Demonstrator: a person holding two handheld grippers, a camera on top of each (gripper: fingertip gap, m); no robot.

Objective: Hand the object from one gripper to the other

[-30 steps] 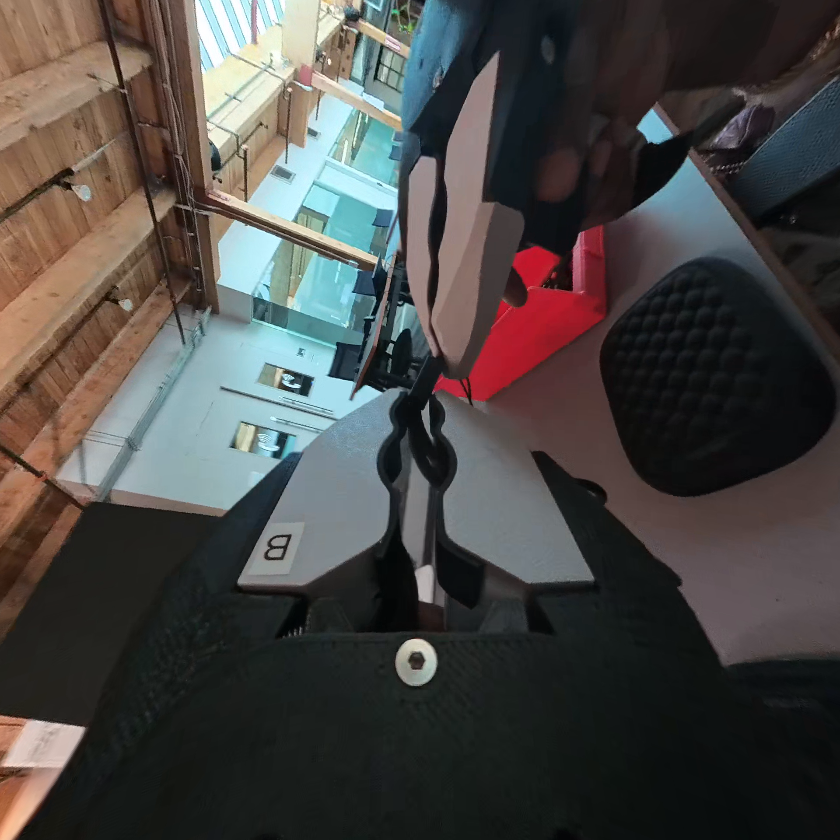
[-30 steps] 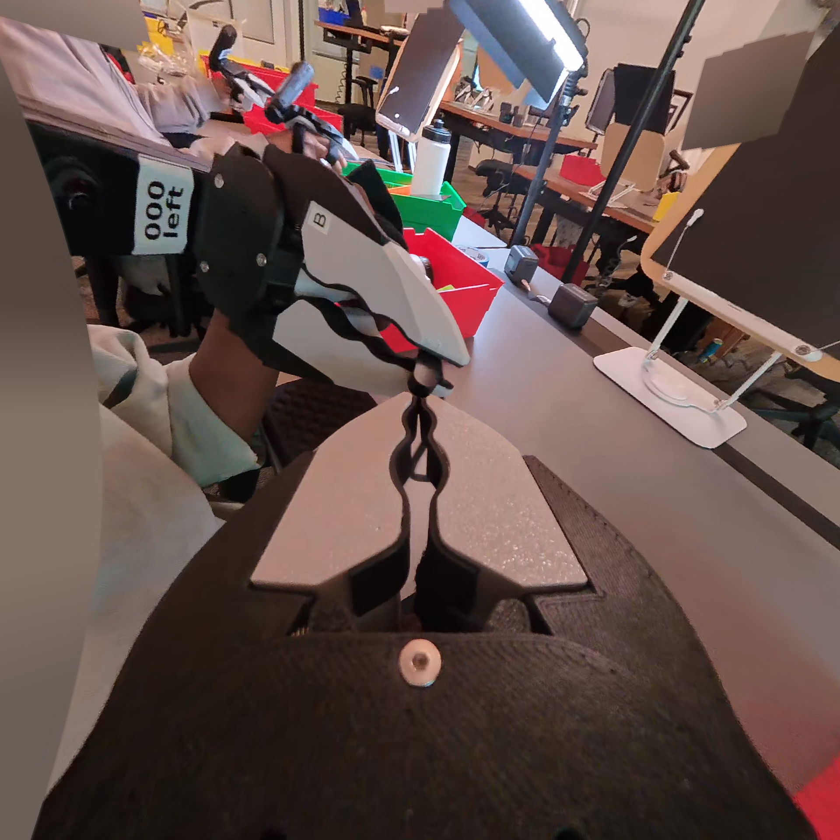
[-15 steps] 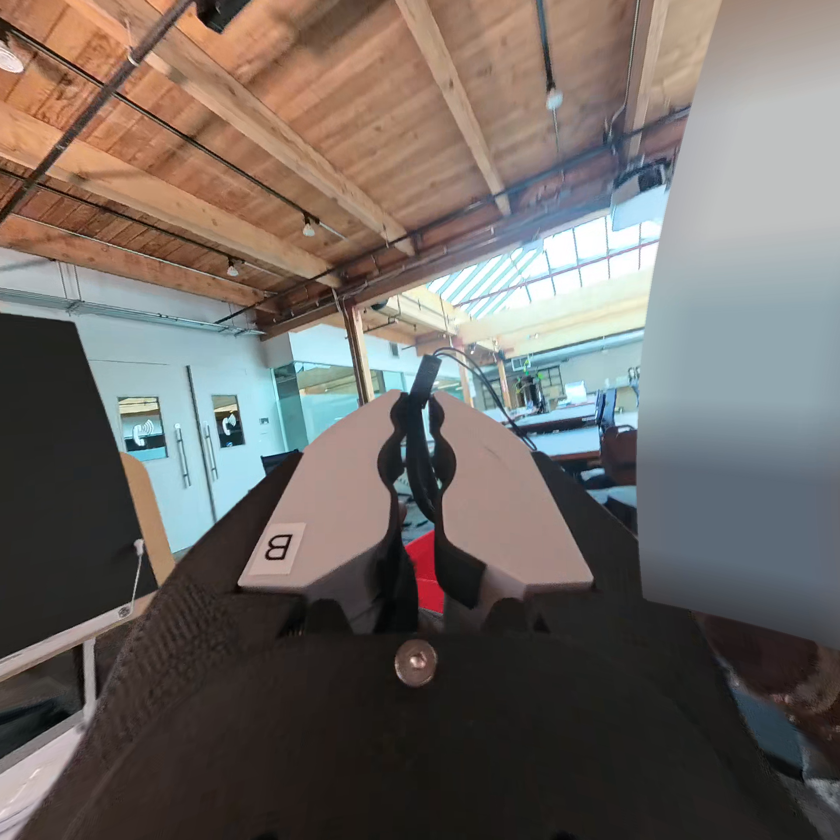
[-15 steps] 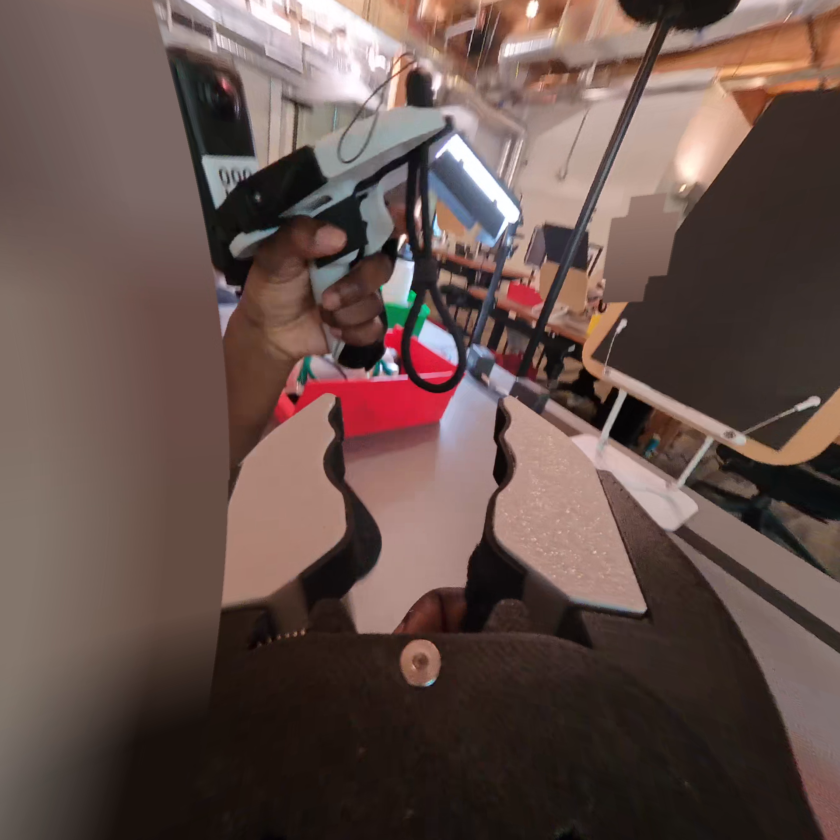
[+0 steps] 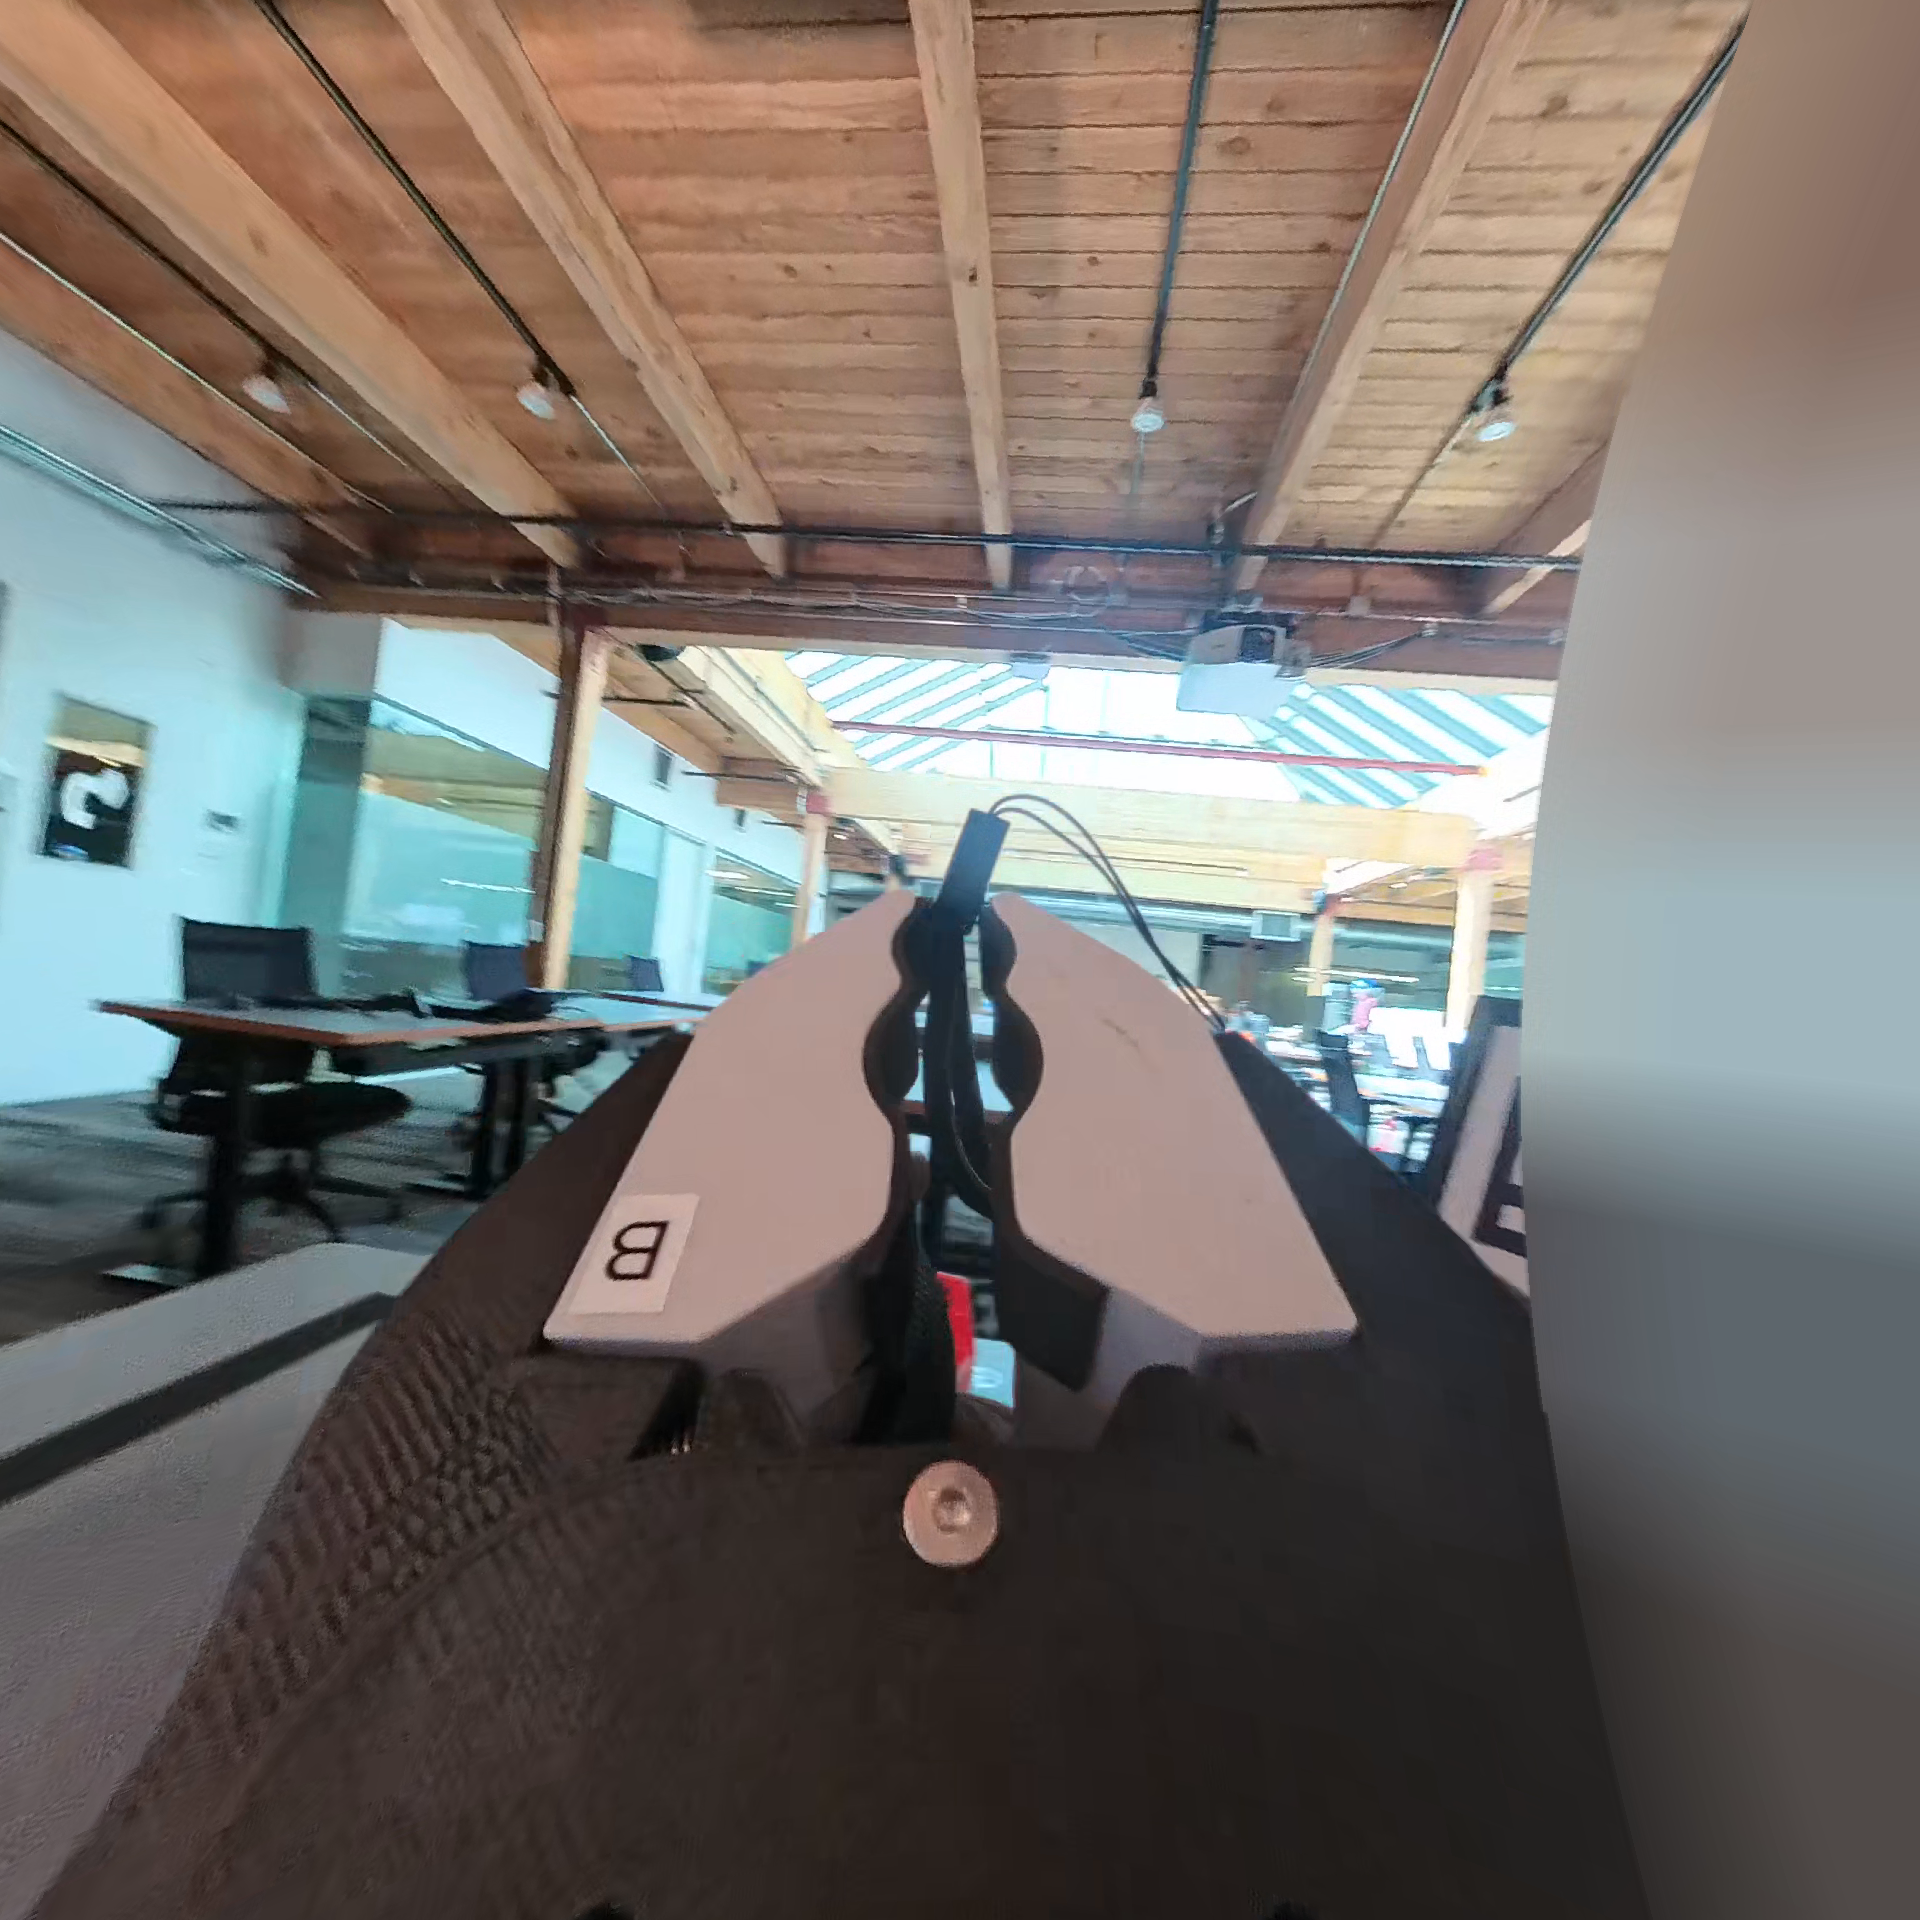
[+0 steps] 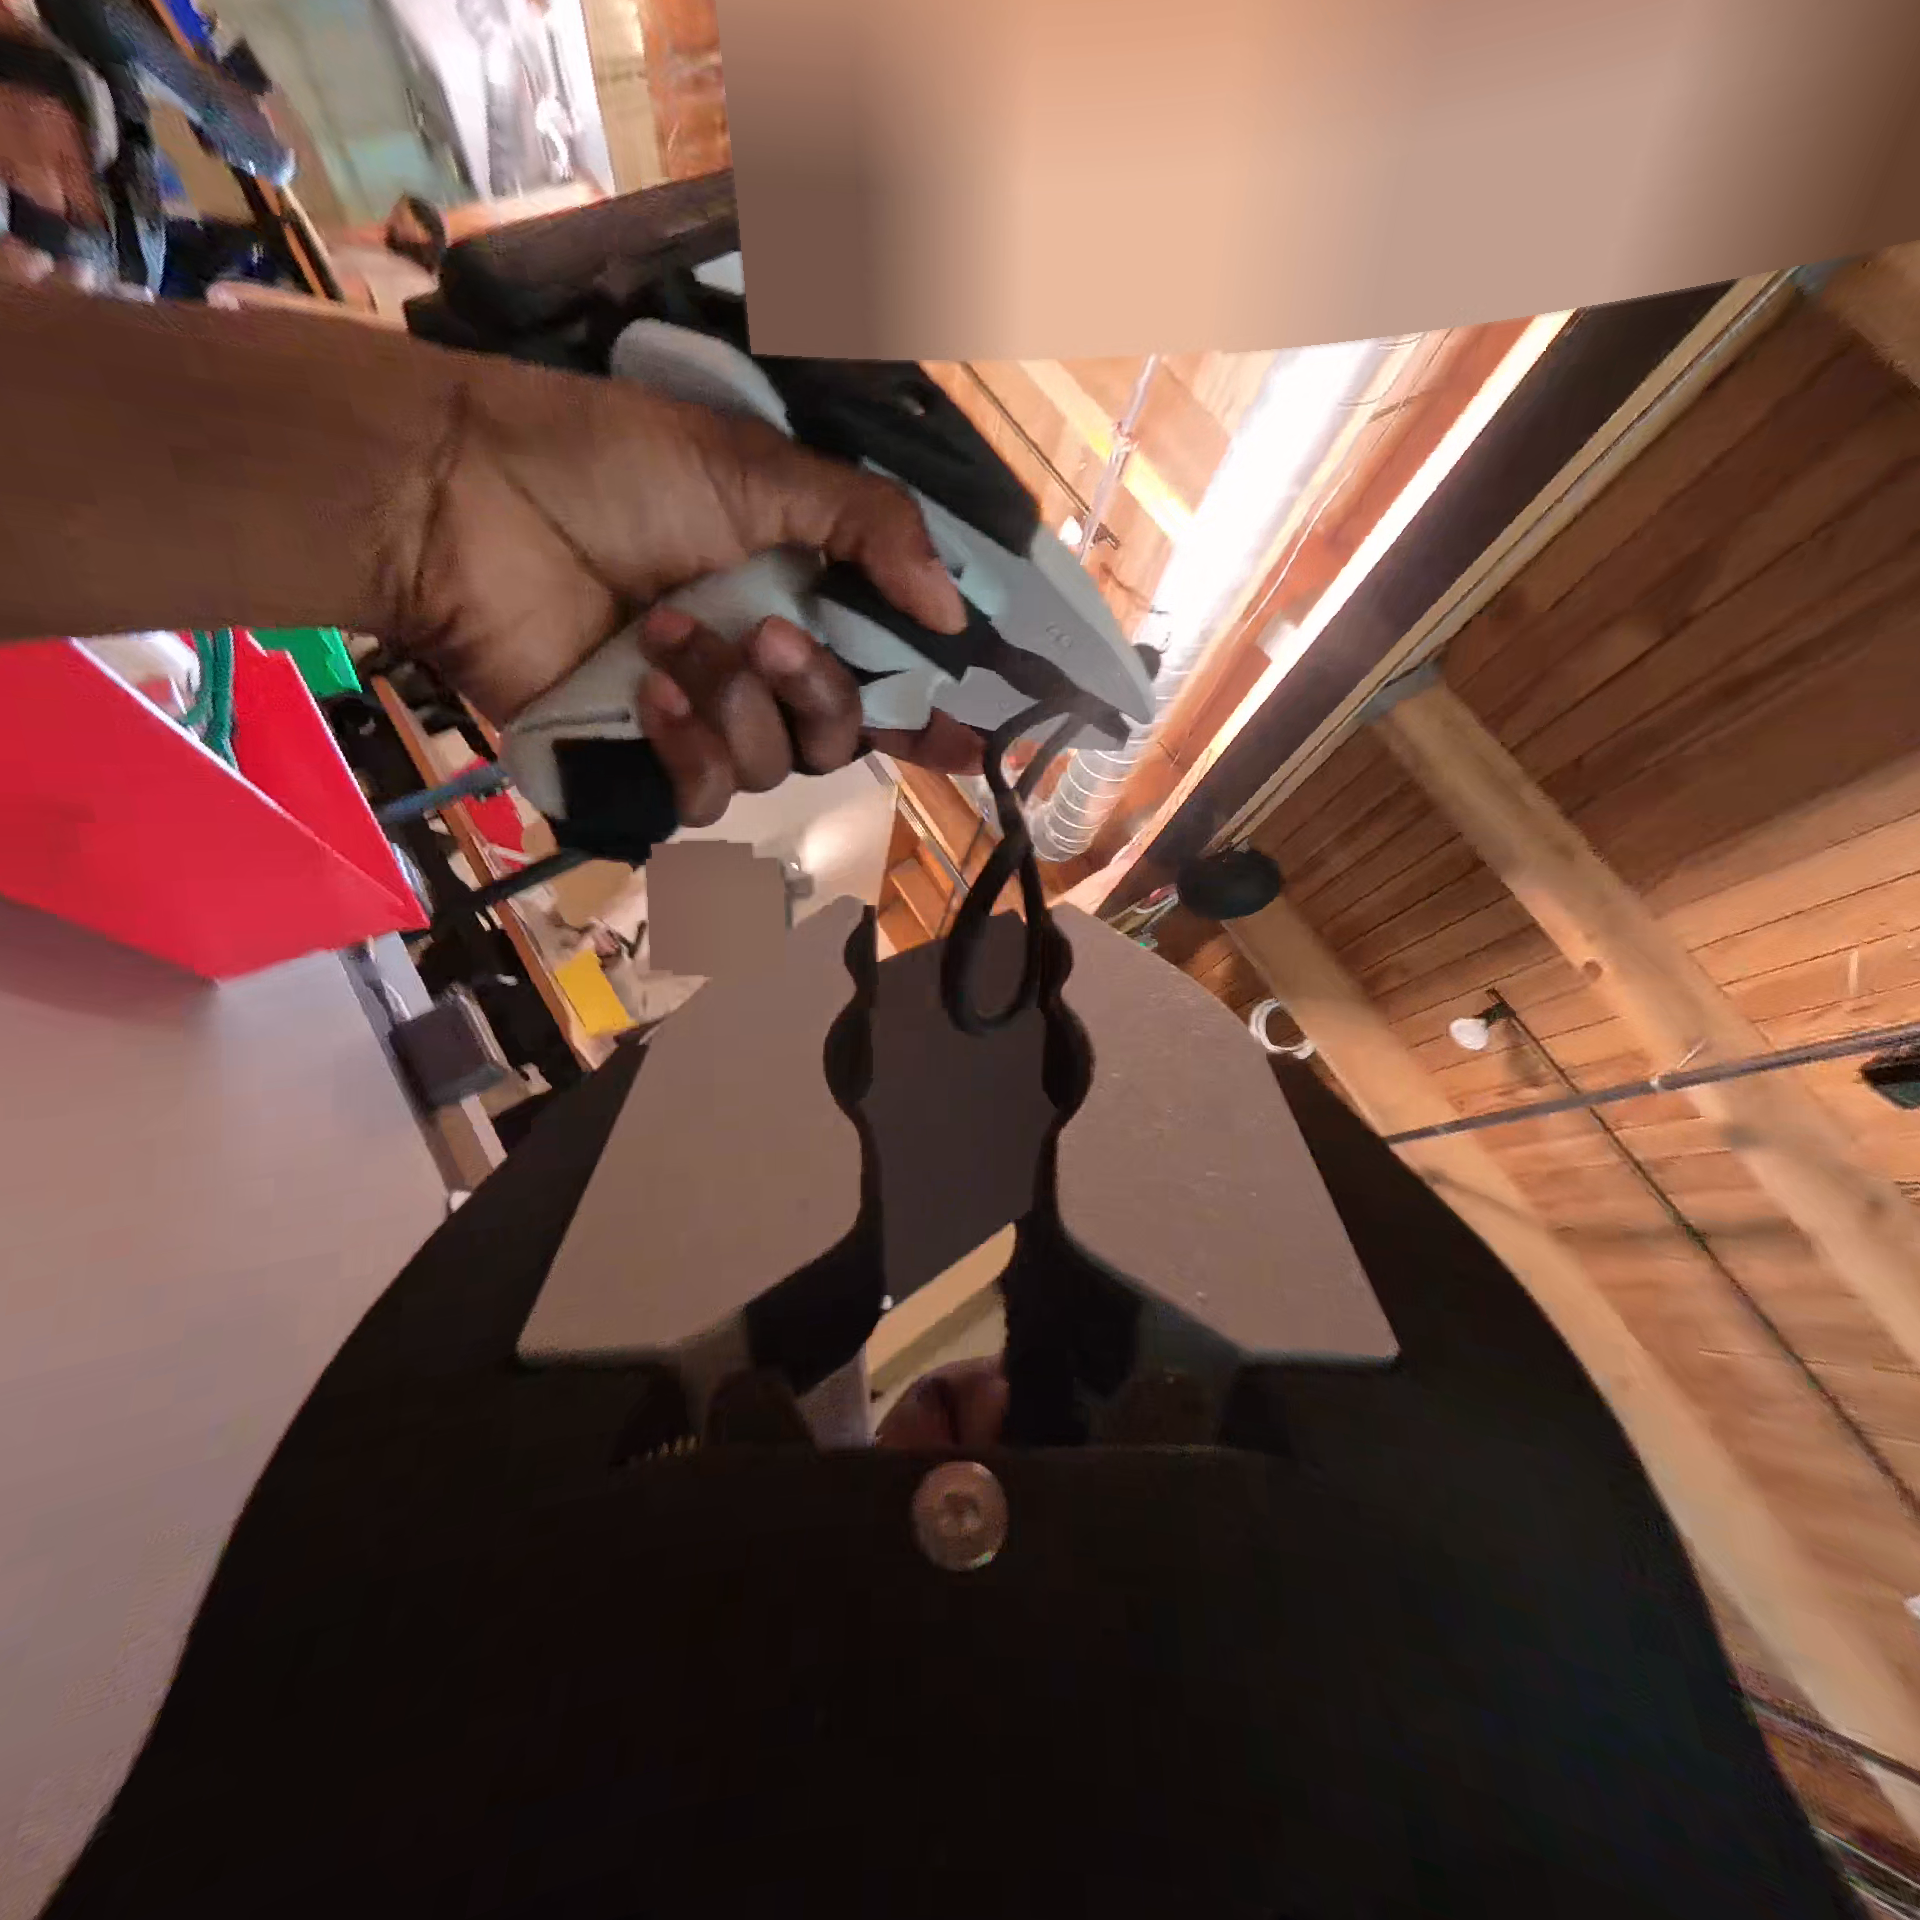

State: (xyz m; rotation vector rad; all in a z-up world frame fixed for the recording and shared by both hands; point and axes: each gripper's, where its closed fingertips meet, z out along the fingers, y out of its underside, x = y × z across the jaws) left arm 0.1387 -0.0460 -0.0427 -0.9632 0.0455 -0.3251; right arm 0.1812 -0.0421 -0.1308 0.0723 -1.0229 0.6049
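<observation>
Right wrist view looks along its own right gripper [image 6: 951,971], whose jaws stand apart with a clear gap and nothing between them that they press on. Just past their tips hangs the bottom of a black cord loop [image 6: 1000,914], a thin strap that droops from the left gripper [image 6: 1081,691] above it; the loop's lower bend falls inside the gap without visibly touching either jaw. That placement reads as deliberate: the free end is offered low so the empty jaws can close on it while the holder keeps the upper end. A hand [image 6: 665,582] wraps the left tool's pale handle and squeezes its trigger, which fits a firm pinch. Farther off, a red bin [image 6: 177,831] sits on the grey counter [image 6: 187,1195], and wooden planks fill the far right. Left wrist view shows the same hold from behind: the left gripper [image 5: 954,920] has its jaws clenched on the black cord loop [image 5: 951,1060], the strap running down the narrow slot between them and a small black tag with thin threads poking out past the tips. Beyond, desks and office chairs [image 5: 260,1070] stand well apart from the work, under a beamed wooden ceiling [image 5: 935,260]. By my judgement the handover is midway, the receiving pinch not yet made.
</observation>
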